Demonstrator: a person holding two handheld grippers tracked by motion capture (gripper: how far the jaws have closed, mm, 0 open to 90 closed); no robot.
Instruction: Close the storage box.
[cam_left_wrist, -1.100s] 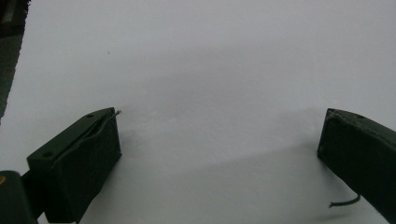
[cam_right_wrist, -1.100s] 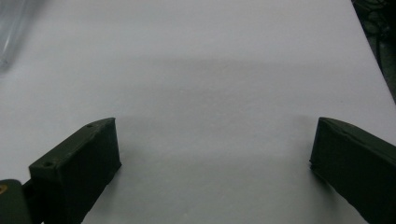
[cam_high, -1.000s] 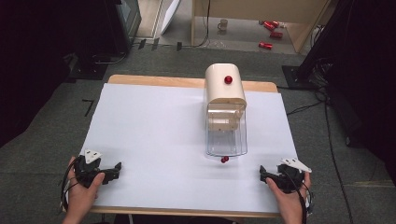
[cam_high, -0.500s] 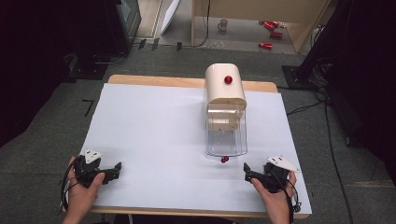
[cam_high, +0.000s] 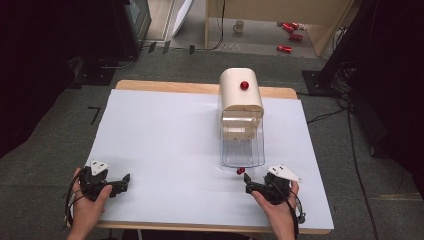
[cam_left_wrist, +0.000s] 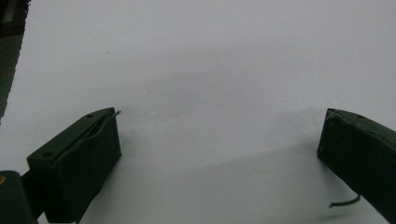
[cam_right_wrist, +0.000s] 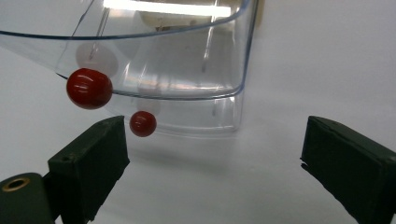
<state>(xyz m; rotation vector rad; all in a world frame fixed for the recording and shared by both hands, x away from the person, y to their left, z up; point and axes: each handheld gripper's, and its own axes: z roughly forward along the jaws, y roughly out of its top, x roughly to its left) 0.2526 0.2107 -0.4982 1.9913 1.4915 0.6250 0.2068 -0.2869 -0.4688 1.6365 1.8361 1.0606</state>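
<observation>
Black right gripper (cam_high: 248, 187) lies low, jaws spread, facing the clear bin (cam_high: 242, 152); left gripper (cam_high: 126, 181) likewise spread.

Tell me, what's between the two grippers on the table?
Nothing: in the high view, bare white table runs from the left gripper to the right gripper. The little red balls sit just beyond the right one, by the clear bin.
</observation>
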